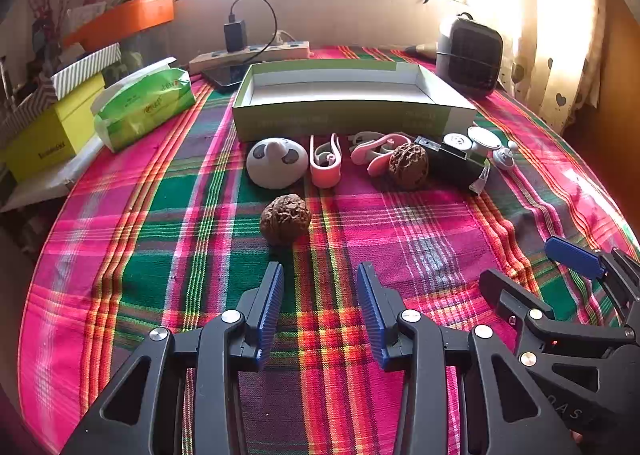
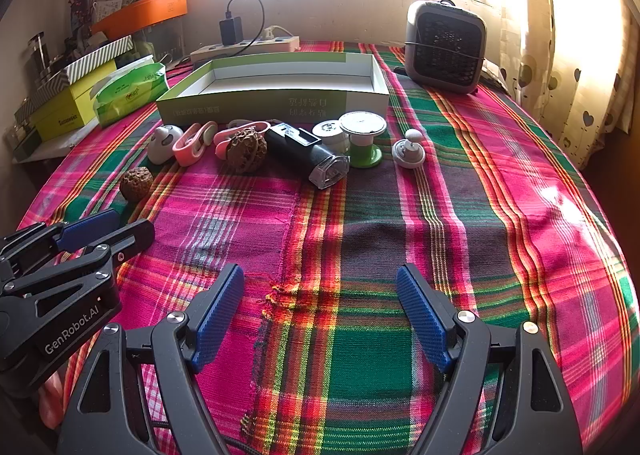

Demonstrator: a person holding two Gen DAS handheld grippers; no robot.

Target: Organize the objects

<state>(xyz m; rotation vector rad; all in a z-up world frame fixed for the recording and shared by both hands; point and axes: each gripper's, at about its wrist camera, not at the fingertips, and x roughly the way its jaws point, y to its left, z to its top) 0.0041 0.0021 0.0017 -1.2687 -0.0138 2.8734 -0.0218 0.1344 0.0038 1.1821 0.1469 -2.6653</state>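
An empty green and white box (image 1: 348, 111) (image 2: 280, 95) stands at the back of the plaid table. In front of it lies a row of small things: a white panda-face item (image 1: 276, 163), pink clips (image 1: 326, 163), a walnut (image 1: 409, 166) (image 2: 246, 150), a black device (image 2: 308, 157), white and green spools (image 2: 362, 139) and a small white knob (image 2: 408, 149). A second walnut (image 1: 285, 218) (image 2: 136, 184) lies apart, just ahead of my left gripper (image 1: 320, 295), which is open and empty. My right gripper (image 2: 320, 295) is open and empty, well short of the row.
A green tissue pack (image 1: 144, 103) and yellow box (image 1: 52, 135) sit at the left. A power strip with charger (image 1: 248, 51) and a phone lie behind the box. A small grey heater (image 2: 444, 47) stands at the back right. A curtain hangs on the right.
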